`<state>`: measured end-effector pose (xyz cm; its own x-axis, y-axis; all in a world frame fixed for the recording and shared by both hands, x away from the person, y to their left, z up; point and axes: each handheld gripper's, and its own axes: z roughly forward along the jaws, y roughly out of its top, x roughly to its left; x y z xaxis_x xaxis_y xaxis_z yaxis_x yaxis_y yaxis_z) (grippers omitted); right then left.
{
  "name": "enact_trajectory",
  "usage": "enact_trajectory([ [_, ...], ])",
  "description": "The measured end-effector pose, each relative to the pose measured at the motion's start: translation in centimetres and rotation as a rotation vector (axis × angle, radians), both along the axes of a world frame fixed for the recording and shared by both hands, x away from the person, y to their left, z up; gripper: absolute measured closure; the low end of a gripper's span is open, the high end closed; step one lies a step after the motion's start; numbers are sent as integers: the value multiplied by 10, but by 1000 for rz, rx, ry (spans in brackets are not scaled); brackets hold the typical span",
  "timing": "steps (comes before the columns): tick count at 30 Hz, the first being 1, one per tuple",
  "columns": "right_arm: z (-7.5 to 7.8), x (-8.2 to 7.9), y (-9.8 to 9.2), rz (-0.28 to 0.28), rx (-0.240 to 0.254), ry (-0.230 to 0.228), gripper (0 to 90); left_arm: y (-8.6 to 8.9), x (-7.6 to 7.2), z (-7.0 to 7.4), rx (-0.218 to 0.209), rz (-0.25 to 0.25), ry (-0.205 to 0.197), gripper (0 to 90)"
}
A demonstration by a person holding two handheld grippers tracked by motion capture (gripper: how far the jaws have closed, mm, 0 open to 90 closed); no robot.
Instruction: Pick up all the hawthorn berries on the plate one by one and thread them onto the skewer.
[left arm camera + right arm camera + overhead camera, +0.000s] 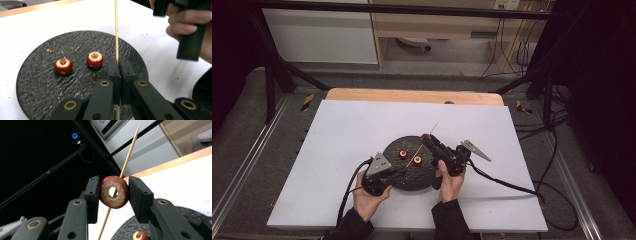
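the left tool (119, 65) is pinching the skewer (116, 30) to steady it. the right tool (113, 192) is gripping a cored red fruit ring (114, 192), threading its hole along the stick.

Left gripper (398, 171): jaws pressed together on a thin wooden skewer (116, 30), held low near the table's front edge.
Right gripper (427, 138): jaws clamped on a cored red fruit ring (114, 192), tilted upward.
Hands: each wraps one gripper's handle; forearms enter from the front edge.

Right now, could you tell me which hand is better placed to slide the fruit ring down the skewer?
Right: its tool grips the ring already threaded on the skewer; the left tool only clamps the skewer.
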<state>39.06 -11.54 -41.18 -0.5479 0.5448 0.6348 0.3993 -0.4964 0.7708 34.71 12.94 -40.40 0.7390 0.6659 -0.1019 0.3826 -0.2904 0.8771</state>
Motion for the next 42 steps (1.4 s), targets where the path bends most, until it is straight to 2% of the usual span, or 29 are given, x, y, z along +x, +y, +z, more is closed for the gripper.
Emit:
enact_trajectory([
  [8,-1,-7,1,36,-24,11,631,-10,7,9,14,-7,-9,882],
  [25,-11,-15,5,82,-82,32,631,-23,20,16,39,-21,2,882],
  [32,-12,-15,6,90,-104,31,621,-21,22,15,42,-34,11,882],
  [34,-12,-15,5,87,-112,30,594,-20,22,15,40,-35,10,882],
  [37,-8,-15,2,92,-153,24,503,-17,22,14,32,-35,10,882],
  [38,-8,-15,2,92,-153,24,503,-15,22,14,33,-36,11,882],
  [42,-3,-15,-4,105,-206,10,380,-4,20,12,37,-29,10,882],
])
